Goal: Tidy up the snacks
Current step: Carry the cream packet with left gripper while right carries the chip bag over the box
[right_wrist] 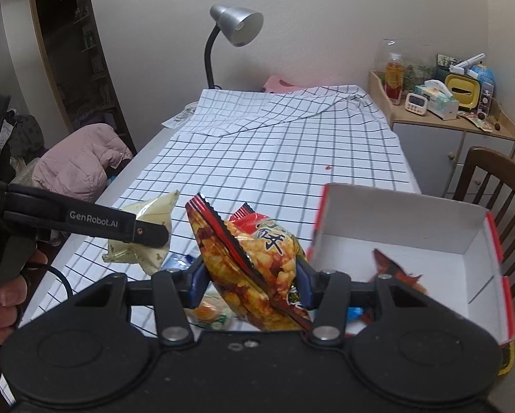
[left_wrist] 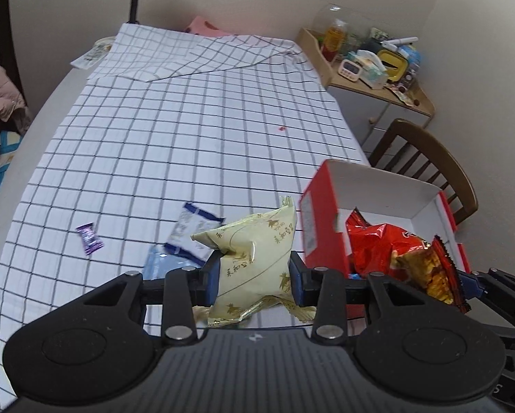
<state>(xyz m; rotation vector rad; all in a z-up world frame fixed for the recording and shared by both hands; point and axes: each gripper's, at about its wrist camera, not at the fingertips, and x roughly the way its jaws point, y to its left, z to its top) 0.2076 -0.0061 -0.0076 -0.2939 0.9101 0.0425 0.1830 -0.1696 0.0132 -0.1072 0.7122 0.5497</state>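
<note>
My left gripper [left_wrist: 254, 273] is shut on a pale yellow snack packet [left_wrist: 257, 241], held above the checked tablecloth [left_wrist: 188, 130]. In the right wrist view that packet [right_wrist: 150, 215] hangs at the left in the left gripper's fingers [right_wrist: 147, 234]. My right gripper [right_wrist: 252, 284] is shut on an orange-and-red snack bag [right_wrist: 257, 261], just left of an open red-and-white box [right_wrist: 395, 216]. A red bag [left_wrist: 374, 244] lies inside the box [left_wrist: 377, 186]. A purple candy [left_wrist: 89, 238], a blue-and-white packet [left_wrist: 192, 230] and a light blue packet [left_wrist: 159, 261] lie on the cloth.
A wooden chair [right_wrist: 491, 186] stands right of the box. A cluttered side cabinet [right_wrist: 453, 127] is at the back right, a desk lamp [right_wrist: 236, 24] at the table's far end. A pink jacket [right_wrist: 78, 158] lies left of the table. A person's hand [right_wrist: 6, 296] holds the left gripper.
</note>
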